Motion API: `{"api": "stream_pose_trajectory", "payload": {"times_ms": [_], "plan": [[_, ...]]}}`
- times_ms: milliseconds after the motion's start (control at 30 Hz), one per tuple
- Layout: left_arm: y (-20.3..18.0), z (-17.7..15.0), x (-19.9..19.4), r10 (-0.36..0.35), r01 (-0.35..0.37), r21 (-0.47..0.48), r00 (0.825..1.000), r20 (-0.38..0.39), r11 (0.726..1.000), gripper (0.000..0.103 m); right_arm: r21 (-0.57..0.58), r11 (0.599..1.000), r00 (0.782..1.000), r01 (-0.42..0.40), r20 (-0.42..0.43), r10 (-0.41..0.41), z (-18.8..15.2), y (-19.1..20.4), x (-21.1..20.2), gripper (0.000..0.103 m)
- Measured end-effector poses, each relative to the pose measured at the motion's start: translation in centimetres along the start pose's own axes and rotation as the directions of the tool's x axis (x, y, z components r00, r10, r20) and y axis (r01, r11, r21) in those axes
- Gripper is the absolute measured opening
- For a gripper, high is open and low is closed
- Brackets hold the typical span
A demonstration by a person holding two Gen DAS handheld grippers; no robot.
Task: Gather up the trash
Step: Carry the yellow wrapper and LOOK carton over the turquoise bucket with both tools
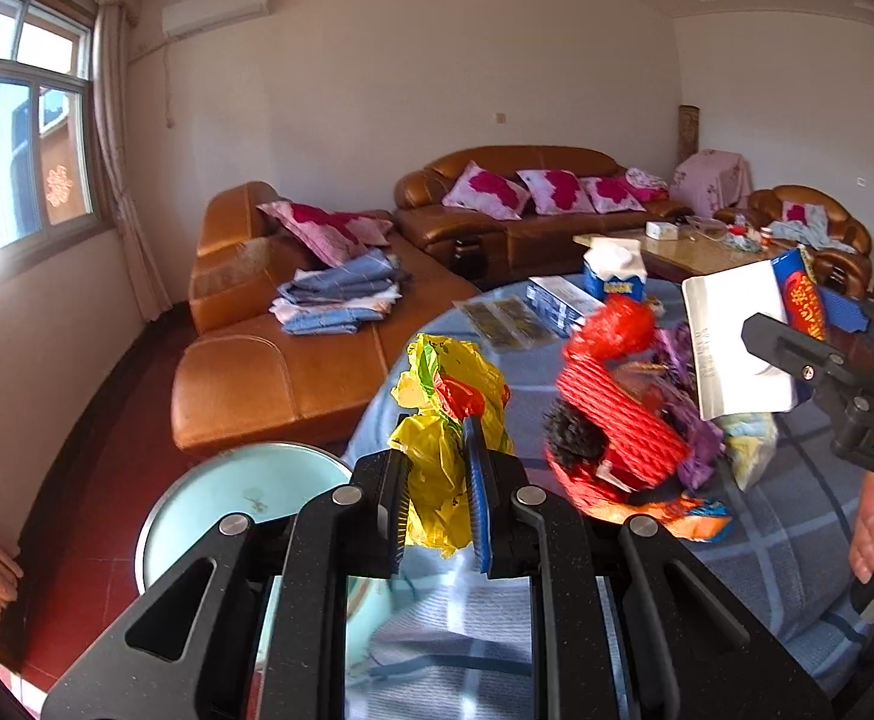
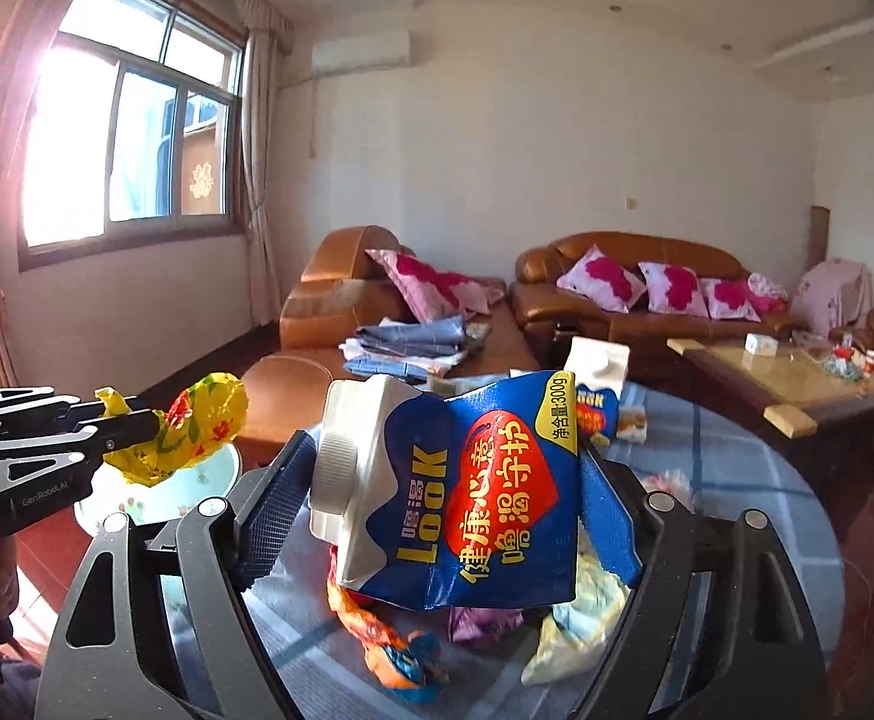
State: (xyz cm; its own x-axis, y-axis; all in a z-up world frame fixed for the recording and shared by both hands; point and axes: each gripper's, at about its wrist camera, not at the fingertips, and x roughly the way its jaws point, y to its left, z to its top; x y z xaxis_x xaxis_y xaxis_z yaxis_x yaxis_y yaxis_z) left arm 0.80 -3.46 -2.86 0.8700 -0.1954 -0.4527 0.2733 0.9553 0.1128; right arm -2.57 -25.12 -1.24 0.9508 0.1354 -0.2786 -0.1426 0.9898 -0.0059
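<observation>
1. Trash is partly gathered: left tool [image 1: 437, 480] grips a yellow wrapper [image 1: 437, 456]; right tool [image 2: 437, 516] clamps a blue carton [image 2: 466, 492].
2. Red netting [image 1: 610, 420] and other wrappers remain mid-worktop [image 1: 766, 540]; basin [image 1: 227, 492] sits beside its left edge.

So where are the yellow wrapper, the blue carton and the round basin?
yellow wrapper [image 1: 437, 468]: left wrist view, crumpled middle.
blue carton [image 2: 484, 492]: right wrist view, printed front.
round basin [image 1: 227, 498]: left wrist view, pale inside.

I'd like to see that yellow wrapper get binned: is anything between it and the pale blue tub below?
Nothing visible. The crumpled yellow plastic wrapper, held in the left gripper, hangs beside the table edge, and the round pale blue tub stands open on the floor.
</observation>
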Motion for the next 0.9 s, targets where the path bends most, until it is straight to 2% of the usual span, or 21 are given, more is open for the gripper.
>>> {"api": "stream_pose_trajectory", "payload": {"times_ms": [200, 533, 900], "plan": [[2.5, 0.4, 0.2, 0.110, -0.110, -0.014, 0.994, -0.004, 0.994, 0.016, -0.013, 0.999, 0.999, -0.035, -0.010, 0.035, 0.7, 0.9, 3.2, 0.081], [7.0, 0.0, 1.2, 0.250, -0.252, -0.049, 0.967, -0.043, 0.966, 0.016, -0.022, 0.992, 0.992, -0.124, -0.033, 0.123, 1.9, 3.7, 8.2, 0.080], [10.2, -0.7, 2.1, 0.310, -0.316, -0.068, 0.947, -0.089, 0.946, 0.016, -0.056, 0.982, 0.983, -0.180, -0.053, 0.177, 2.3, 6.6, 11.4, 0.079]]}}
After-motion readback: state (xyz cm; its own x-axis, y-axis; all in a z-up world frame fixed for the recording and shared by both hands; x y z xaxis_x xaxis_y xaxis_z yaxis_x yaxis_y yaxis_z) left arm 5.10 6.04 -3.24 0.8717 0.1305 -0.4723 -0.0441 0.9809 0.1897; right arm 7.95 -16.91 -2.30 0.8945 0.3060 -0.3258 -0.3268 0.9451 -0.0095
